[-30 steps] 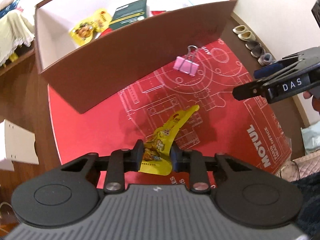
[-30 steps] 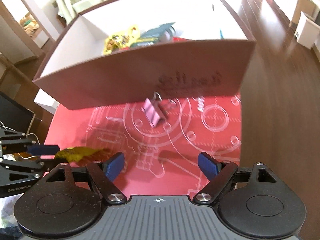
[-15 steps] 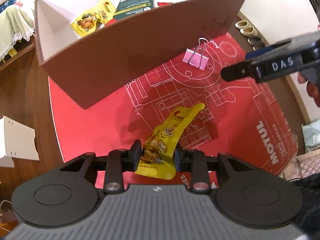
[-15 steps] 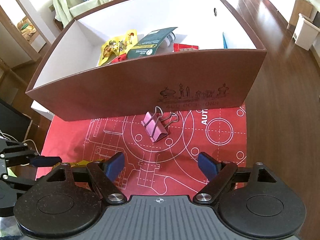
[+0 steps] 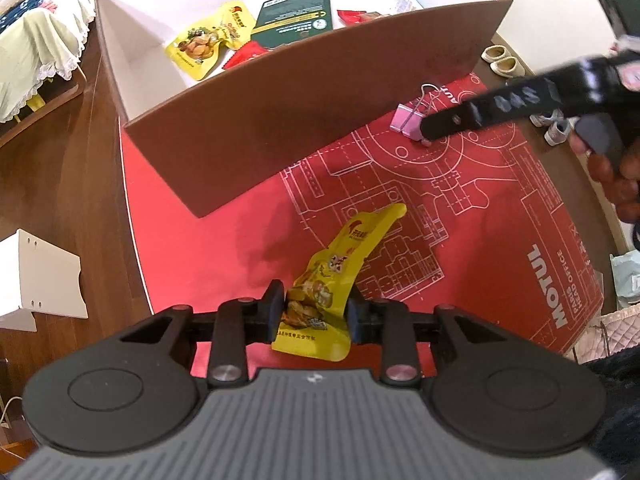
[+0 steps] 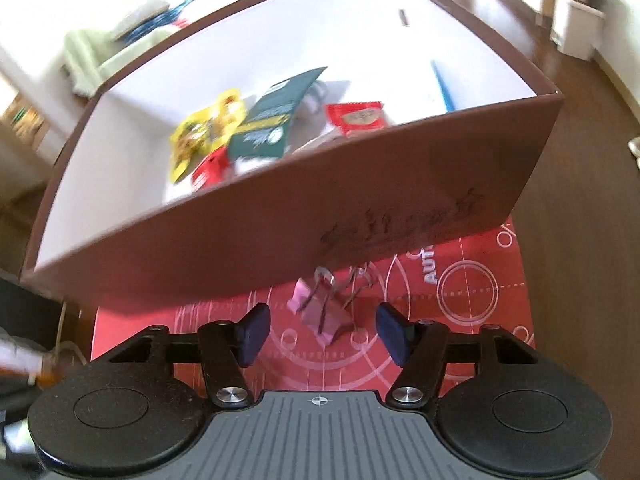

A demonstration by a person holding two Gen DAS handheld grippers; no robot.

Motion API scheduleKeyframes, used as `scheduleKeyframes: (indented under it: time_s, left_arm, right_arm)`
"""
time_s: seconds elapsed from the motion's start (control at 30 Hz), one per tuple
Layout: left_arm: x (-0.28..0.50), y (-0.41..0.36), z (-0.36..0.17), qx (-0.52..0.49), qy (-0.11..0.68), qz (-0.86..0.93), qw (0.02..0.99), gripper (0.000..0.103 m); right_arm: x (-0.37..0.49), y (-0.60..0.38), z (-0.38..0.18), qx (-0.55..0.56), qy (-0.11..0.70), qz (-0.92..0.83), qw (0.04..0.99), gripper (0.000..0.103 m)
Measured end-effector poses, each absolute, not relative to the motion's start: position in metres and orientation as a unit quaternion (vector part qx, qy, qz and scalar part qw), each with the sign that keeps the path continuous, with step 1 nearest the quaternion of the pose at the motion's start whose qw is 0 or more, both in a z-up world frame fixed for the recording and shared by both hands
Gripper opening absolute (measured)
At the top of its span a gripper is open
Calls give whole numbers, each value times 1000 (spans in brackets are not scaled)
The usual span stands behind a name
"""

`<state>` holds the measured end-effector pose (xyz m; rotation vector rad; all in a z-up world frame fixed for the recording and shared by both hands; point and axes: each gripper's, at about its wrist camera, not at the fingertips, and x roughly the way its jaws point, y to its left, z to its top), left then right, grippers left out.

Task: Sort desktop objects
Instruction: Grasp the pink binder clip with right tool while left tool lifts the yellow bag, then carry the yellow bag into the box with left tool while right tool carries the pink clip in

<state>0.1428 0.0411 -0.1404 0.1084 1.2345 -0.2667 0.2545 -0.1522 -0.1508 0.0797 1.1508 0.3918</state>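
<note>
My left gripper (image 5: pixel 314 314) is shut on a yellow snack packet (image 5: pixel 340 272), held above the red mat (image 5: pixel 500 216). A pink binder clip (image 6: pixel 320 312) lies on the mat just in front of the brown box (image 6: pixel 280 240). My right gripper (image 6: pixel 320 334) is open, its blue pads on either side of the clip and close to it. In the left wrist view the right gripper's fingers (image 5: pixel 480 114) reach down over the pink clip (image 5: pixel 406 122). The box holds a second yellow packet (image 5: pixel 208 40), a dark green booklet (image 5: pixel 296 16) and red packets (image 6: pixel 356 118).
The mat lies on a dark wooden table (image 5: pixel 60 168). A white bracket-like object (image 5: pixel 36 280) sits at the table's left edge. Small shoes (image 5: pixel 502 60) stand on the floor beyond the box. A person's hand (image 5: pixel 616 176) holds the right gripper.
My right gripper has moved forward and down so the binder clip now sits between its open fingers. The left gripper has lifted slightly and keeps its hold on the yellow packet.
</note>
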Motion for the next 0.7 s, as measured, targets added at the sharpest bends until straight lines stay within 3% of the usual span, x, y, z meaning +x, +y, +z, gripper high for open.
scheduleKeyframes:
  time_s: [0.03, 0.07, 0.1, 0.17, 0.2, 0.37, 0.7]
  left_arm:
    - [143, 42, -140, 49, 577, -123, 806, 27]
    - [143, 43, -141, 48, 577, -122, 806, 27]
    - [143, 44, -141, 47, 577, -120, 806, 27]
    - [144, 46, -140, 45, 578, -118, 807, 27]
    - [144, 47, -140, 44, 578, -116, 807, 27]
    - [143, 51, -141, 42, 579, -111, 806, 27]
    - [140, 51, -140, 42, 578, -107, 808, 27]
  right_arm:
    - [256, -150, -152, 37, 536, 183, 823, 59]
    - [258, -148, -153, 33, 535, 187, 823, 43]
    - [259, -146, -155, 26, 537, 191, 821, 33]
    - [259, -144, -160, 13, 541, 192, 819, 29]
    - [258, -144, -161, 8, 542, 195, 818, 19]
    - [243, -150, -158, -22, 542, 232, 807, 12]
    - [216, -186, -146, -11, 553, 248, 795, 11]
